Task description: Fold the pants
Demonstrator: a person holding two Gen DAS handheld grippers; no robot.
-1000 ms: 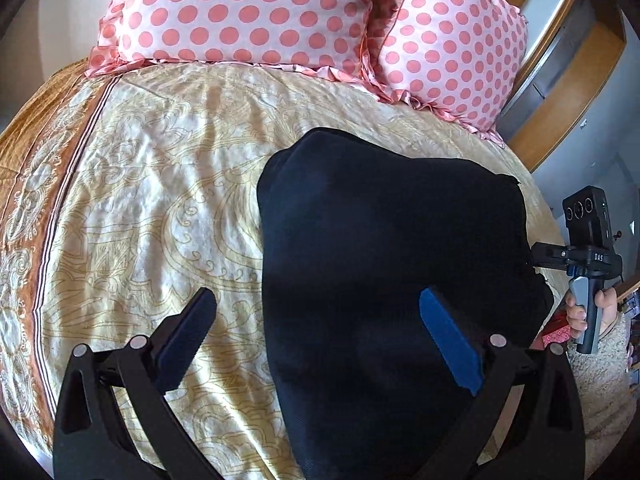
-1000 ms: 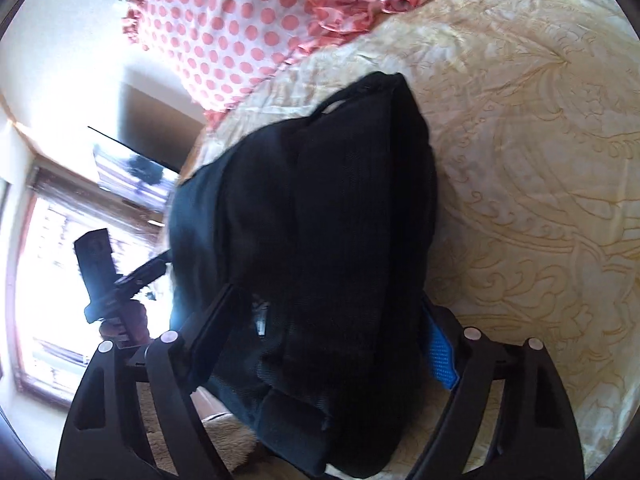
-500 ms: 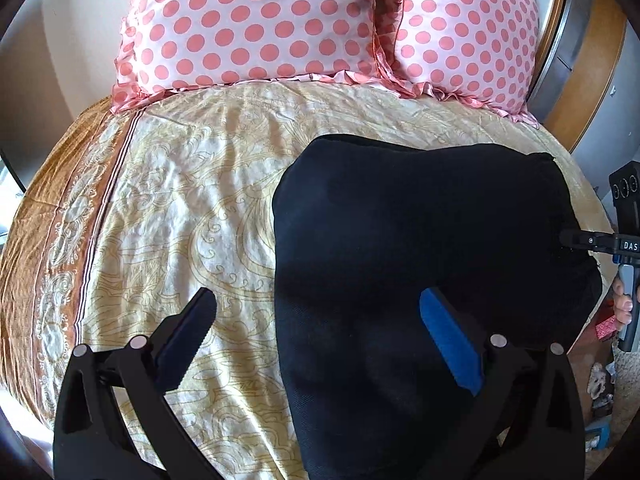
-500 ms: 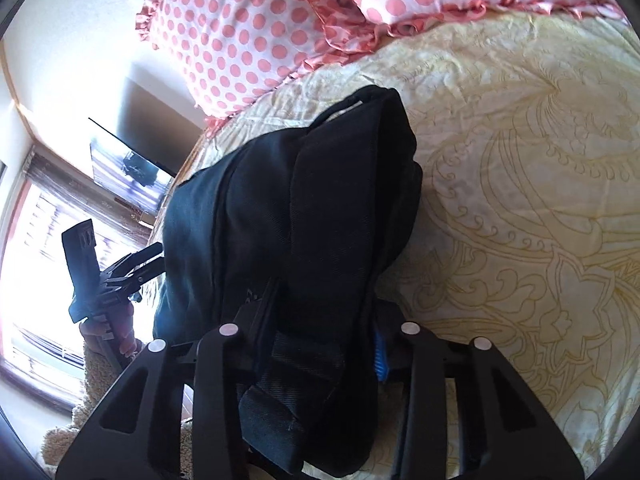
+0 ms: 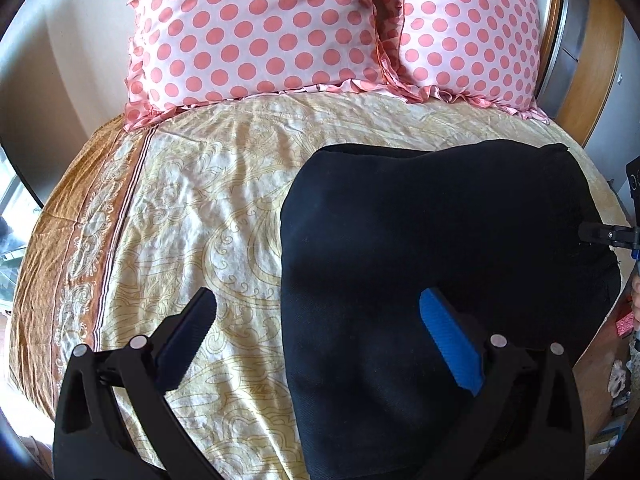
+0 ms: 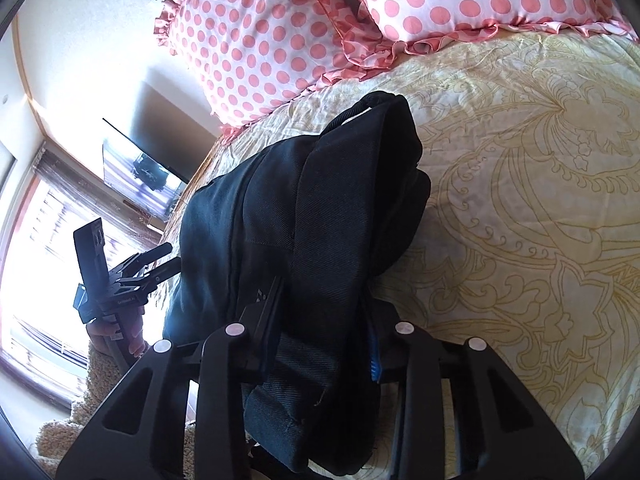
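Just then, one pair of black pants (image 5: 432, 248) lay folded into a thick bundle on the yellow patterned bedspread (image 5: 192, 216), below two pink polka-dot pillows (image 5: 256, 32) at the head of the bed. My right gripper (image 6: 320, 320) had its two fingers (image 6: 374, 360) squeezed tight on the near edge of that bundle, denim bulging between them. My left gripper (image 5: 316, 320) hung spread wide and held nothing, one finger over the bedspread and the blue-padded one over the pants.
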